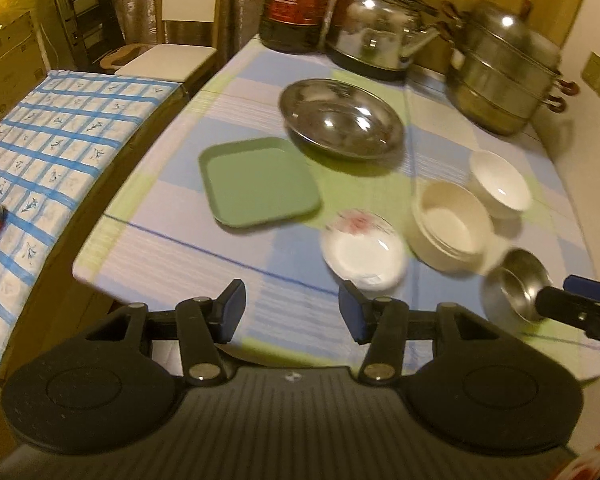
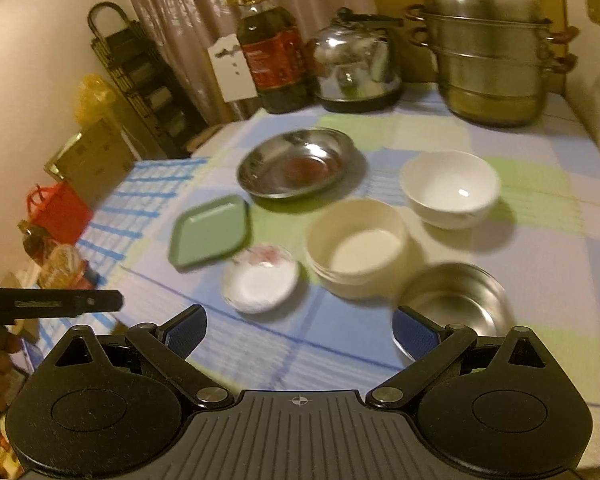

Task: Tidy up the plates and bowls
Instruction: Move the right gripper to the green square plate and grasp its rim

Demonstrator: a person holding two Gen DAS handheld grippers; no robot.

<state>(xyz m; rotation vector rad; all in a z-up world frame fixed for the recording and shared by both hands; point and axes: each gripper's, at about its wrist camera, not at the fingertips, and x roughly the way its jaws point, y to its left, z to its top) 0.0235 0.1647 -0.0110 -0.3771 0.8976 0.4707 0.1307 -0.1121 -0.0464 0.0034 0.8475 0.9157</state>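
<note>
1. Nearest the left wrist camera, the left gripper [image 1: 292,312] hangs over the near edge of the table [image 1: 204,264] with its blue-padded fingers spread wide and nothing between them.
2. Likewise the right gripper [image 2: 300,330] is released, its jaws wide apart and empty; its right fingertip [image 2: 414,334] overlaps the near rim of a small steel bowl [image 2: 460,300] in the picture, though whether they touch I cannot tell.
3. That small steel bowl sits at the near right of the checked tablecloth, just beside a cream bowl [image 2: 358,248].
4. A white bowl [image 2: 450,186] stands just beyond the cream one, to the far right.
5. Left of the cream bowl lies a small floral saucer [image 2: 260,280], white with a pink pattern.
6. A green square plate [image 2: 210,234] lies flat to the left of the saucer, slightly farther off.
7. Beyond these, near the middle of the table, rests a wide shallow steel dish [image 2: 296,164].
8. Along the far edge stand a dark oil bottle [image 2: 272,56], a steel kettle [image 2: 356,68] and a stacked steel steamer pot [image 2: 488,56].
9. Both views are somewhat blurred.
10. At the left, a second surface with a blue grid cloth [image 1: 48,140] adjoins the table.
</note>
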